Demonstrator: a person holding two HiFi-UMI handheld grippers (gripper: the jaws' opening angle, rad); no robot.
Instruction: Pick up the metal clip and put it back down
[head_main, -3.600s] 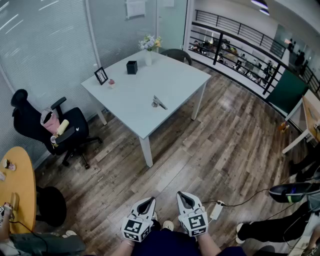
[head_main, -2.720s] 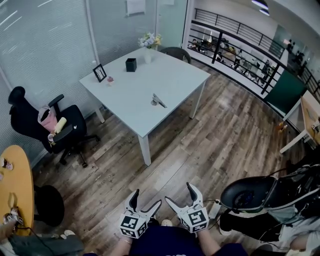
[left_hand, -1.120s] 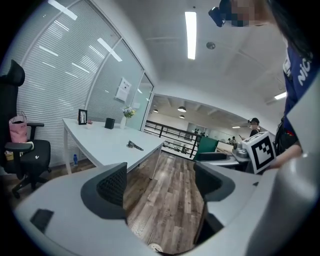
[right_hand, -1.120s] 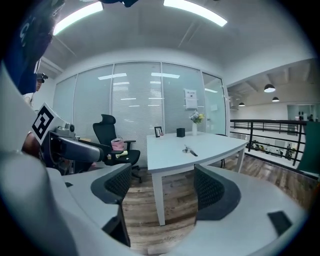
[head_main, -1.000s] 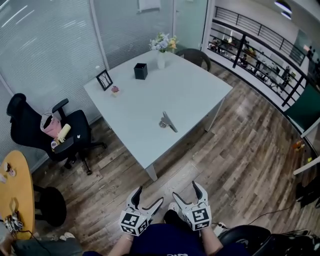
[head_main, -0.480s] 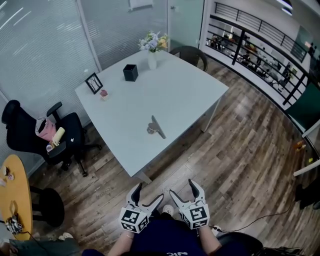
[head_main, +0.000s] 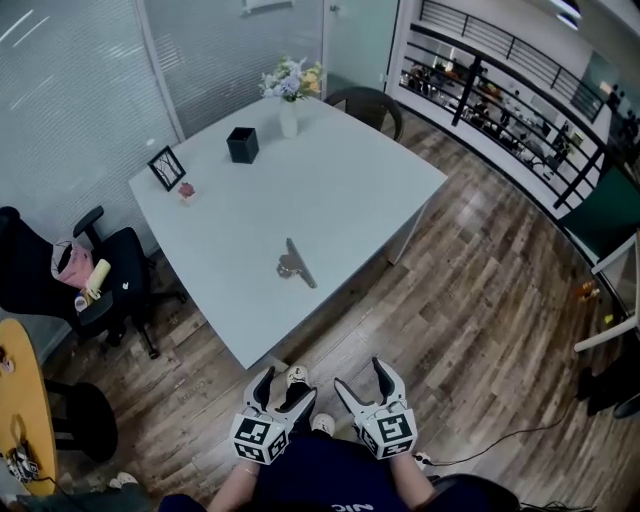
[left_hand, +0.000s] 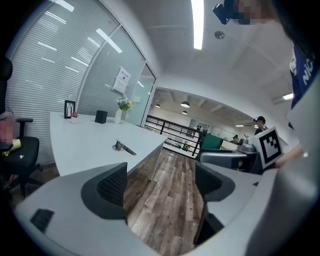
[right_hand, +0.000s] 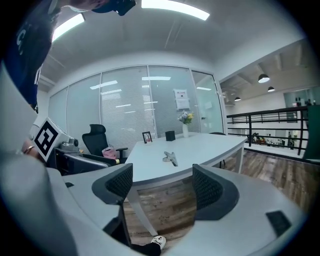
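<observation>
The metal clip (head_main: 295, 266) lies on the white table (head_main: 340, 180), near its front corner. It also shows small in the left gripper view as the metal clip (left_hand: 123, 147) and in the right gripper view as the metal clip (right_hand: 170, 158). Both grippers hang low, close to my body and well short of the table. My left gripper (head_main: 281, 385) is open with nothing between its jaws. My right gripper (head_main: 363, 378) is open and empty too.
On the table's far side stand a flower vase (head_main: 288, 115), a black box (head_main: 241, 145) and a small picture frame (head_main: 166, 167). A black office chair (head_main: 70, 290) is left of the table, another chair (head_main: 365, 105) behind it. A railing (head_main: 500, 120) runs at the right.
The table and clip have come closer in the head view as I step toward it. Both grippers stay low and open.
</observation>
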